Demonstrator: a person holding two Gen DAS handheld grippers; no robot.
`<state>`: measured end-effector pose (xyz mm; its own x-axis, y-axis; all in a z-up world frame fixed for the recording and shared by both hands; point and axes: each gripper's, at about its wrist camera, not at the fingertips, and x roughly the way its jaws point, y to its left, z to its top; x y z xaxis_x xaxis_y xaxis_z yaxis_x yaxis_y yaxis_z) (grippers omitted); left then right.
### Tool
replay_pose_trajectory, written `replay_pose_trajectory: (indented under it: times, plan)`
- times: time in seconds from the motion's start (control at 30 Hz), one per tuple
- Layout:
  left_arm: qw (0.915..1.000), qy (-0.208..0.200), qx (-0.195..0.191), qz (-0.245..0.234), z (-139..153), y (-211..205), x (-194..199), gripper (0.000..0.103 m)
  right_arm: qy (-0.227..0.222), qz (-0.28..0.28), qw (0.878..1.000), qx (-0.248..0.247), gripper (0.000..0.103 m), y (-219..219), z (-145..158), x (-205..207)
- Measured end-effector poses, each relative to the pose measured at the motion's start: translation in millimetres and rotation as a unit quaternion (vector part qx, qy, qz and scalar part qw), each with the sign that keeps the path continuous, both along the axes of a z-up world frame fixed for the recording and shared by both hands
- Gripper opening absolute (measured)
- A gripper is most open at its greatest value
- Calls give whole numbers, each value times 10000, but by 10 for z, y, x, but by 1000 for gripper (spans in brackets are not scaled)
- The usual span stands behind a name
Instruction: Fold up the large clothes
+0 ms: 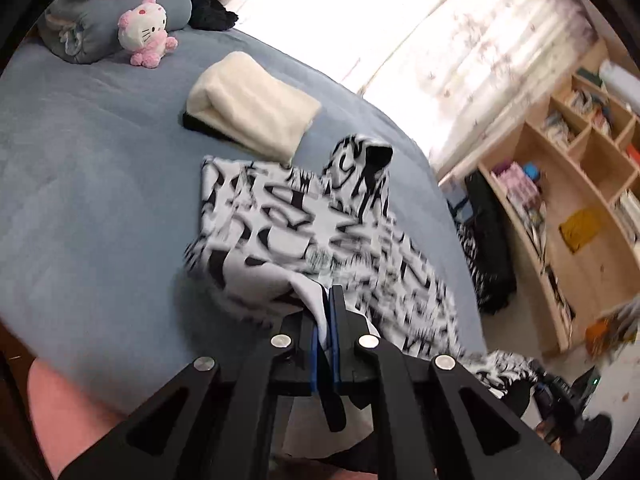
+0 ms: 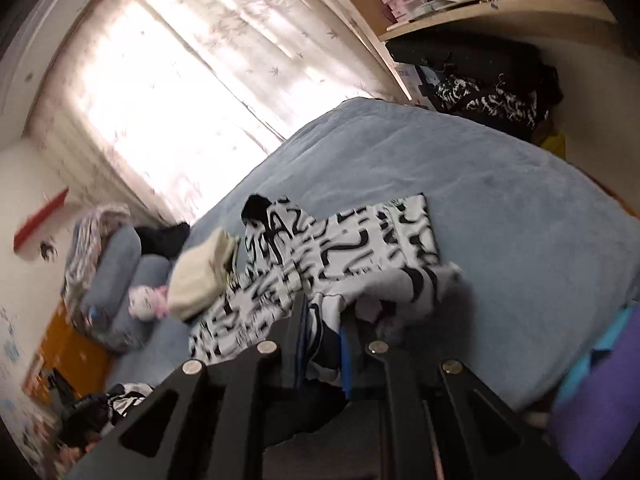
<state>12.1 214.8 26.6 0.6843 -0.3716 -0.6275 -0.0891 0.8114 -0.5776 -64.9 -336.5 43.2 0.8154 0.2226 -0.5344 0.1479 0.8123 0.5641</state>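
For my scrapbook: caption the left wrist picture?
Left tongs pinch a black-and-white printed garment over the blue bed.

2 wrist views, close above bed [image 1: 80,200], sharing garment [image 1: 280,216].

Bedroom, daylight strong through pale patterned curtains [image 2: 224,80] over a wide window, glare washing out the centre. Bed [image 1: 88,184] covered in a blue-grey blanket, rolled bedding [image 1: 120,20] at its head. Light wooden bookshelf [image 1: 576,184] along one wall, compartments crammed with books and boxes. Pale floor [image 1: 532,320] beside it, dark bags heaped there
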Motion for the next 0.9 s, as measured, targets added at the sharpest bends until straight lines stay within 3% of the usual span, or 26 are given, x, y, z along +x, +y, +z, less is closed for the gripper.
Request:
replay_pose_trajectory:
  times: [0.23,0.37,0.43,0.6,0.7,0.8,0.9]
  plan:
    - [9994,158,-136,286,-78,6,1108,3,42,-43,10000,51,13,-13,20,1021]
    - [9987,365,-113,327,-269,-8,1743,4,343,-105,9992,-174,15,39,-147,1739]
    - [9980,526,-123,314,-410,-10,2048,7,526,-98,9983,-210,20,24,-276,2042]
    - [9970,583,-17,507,-636,51,2543,67,844,-55,9956,-394,39,-2,-598,2655]
    - [9976,574,158,366,-727,45,2749,68,882,33,9946,-540,43,-18,-741,2798]
    - [9960,639,626,-37,-842,-95,2887,68,1167,173,9895,-831,46,-18,-945,2903]
    - [9869,755,1252,-689,-1044,-304,3000,68,1670,444,9781,-1164,46,-44,-1287,2997]
